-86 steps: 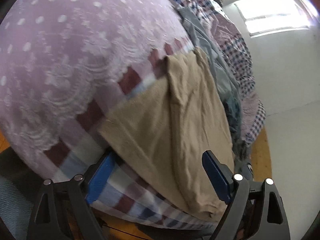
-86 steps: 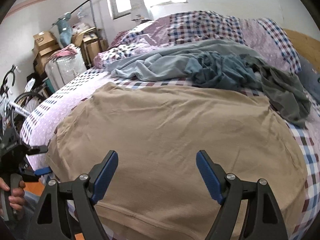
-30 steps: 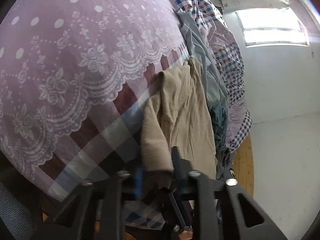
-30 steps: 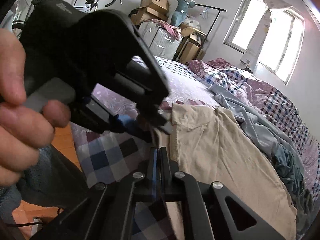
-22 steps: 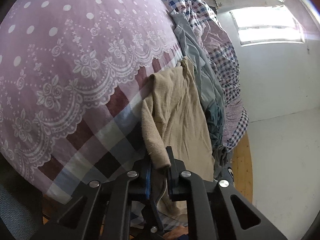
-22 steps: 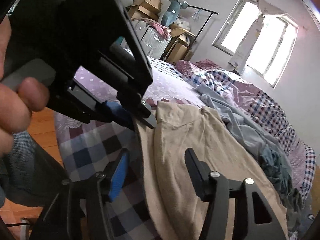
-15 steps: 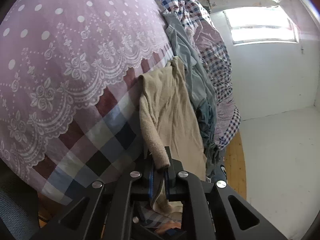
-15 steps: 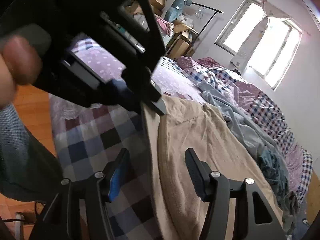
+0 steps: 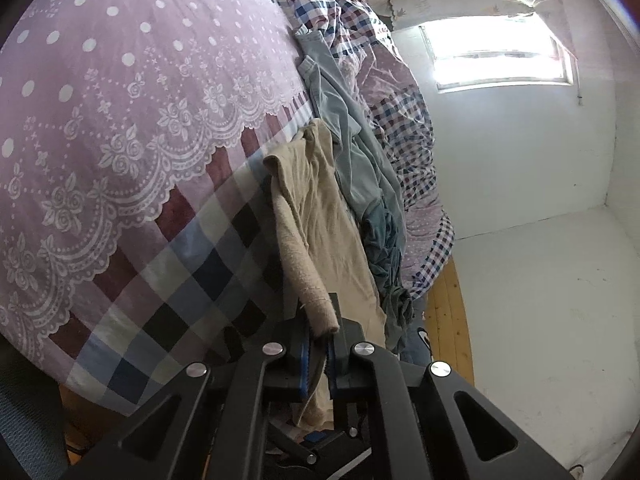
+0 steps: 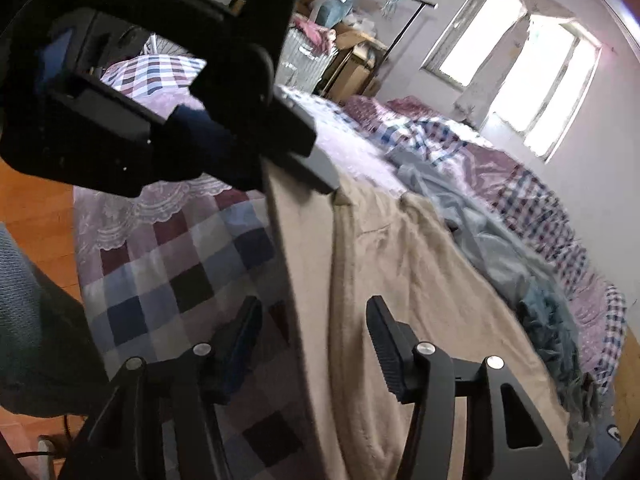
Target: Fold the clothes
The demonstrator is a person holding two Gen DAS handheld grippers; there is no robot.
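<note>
A tan shirt (image 9: pixel 320 216) lies on the checked bedspread (image 9: pixel 188 280) near the bed's edge. My left gripper (image 9: pixel 318 344) is shut on a bunched edge of the tan shirt and holds it lifted, so the cloth runs taut up from the bed. In the right wrist view the same tan shirt (image 10: pixel 420 304) spreads across the bed, and its lifted edge rises to the left gripper's black body (image 10: pixel 192 92) at upper left. My right gripper (image 10: pixel 316 344) stands open around that raised edge, with a finger on each side of the cloth.
A pile of grey-blue clothes (image 10: pixel 500 248) lies past the tan shirt on the bed. Boxes and a clothes rack (image 10: pixel 352 52) stand by the far wall under the windows. Wooden floor (image 9: pixel 452 320) shows beside the bed. A person's dark sleeve (image 10: pixel 36 320) is at lower left.
My left gripper closed on the shirt's edge and lifted it. My right gripper went from shut to open and now sits around the raised edge below the left gripper.
</note>
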